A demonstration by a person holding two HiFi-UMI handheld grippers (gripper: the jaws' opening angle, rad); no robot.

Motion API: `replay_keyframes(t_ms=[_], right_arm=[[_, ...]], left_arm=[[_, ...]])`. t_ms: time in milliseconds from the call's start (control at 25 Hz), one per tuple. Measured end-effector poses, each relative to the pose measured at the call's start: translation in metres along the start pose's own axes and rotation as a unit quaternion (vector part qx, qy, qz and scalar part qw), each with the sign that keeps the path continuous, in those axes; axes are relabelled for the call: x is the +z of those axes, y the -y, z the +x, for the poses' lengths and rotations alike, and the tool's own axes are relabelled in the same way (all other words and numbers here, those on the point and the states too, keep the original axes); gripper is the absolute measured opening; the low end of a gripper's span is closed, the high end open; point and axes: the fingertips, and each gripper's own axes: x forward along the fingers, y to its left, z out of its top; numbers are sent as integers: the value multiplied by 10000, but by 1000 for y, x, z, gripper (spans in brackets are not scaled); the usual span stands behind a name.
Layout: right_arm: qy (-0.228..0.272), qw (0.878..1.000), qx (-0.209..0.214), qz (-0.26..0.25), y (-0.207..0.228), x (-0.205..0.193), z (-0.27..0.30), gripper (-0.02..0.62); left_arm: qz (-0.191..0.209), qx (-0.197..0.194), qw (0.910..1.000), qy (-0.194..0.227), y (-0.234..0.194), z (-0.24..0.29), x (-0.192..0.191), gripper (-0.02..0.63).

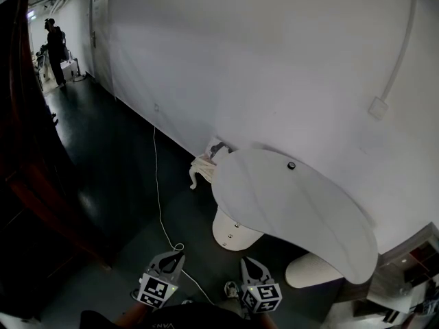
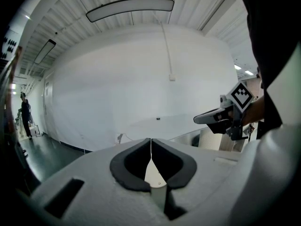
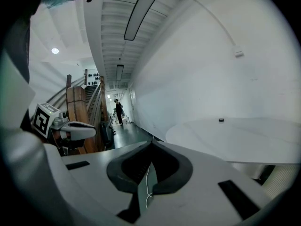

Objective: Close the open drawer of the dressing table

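Dressing table [image 1: 274,197], white with a curved top, stands centre right against the wall [image 1: 274,60], drawer not clearly visible; left gripper [image 1: 178,256] and right gripper [image 1: 245,260] sit at the bottom edge, jaws closed and empty, best pressed squarely on the drawer front

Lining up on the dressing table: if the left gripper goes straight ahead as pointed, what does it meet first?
Most likely the dressing table, its white top just beyond the left gripper; depth is unclear.
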Motion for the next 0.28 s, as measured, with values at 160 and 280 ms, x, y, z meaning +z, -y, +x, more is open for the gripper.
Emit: replay_keyframes(t_ms=[160, 280], right_arm=[[-28, 10000, -3, -40, 3, -1, -1, 3], [-45, 10000, -13, -44, 6, -2, 0, 3]], left_arm=[[-31, -21, 10000, -31, 4, 2, -2, 21], [55, -66, 9999, -110, 6, 4, -4, 20]])
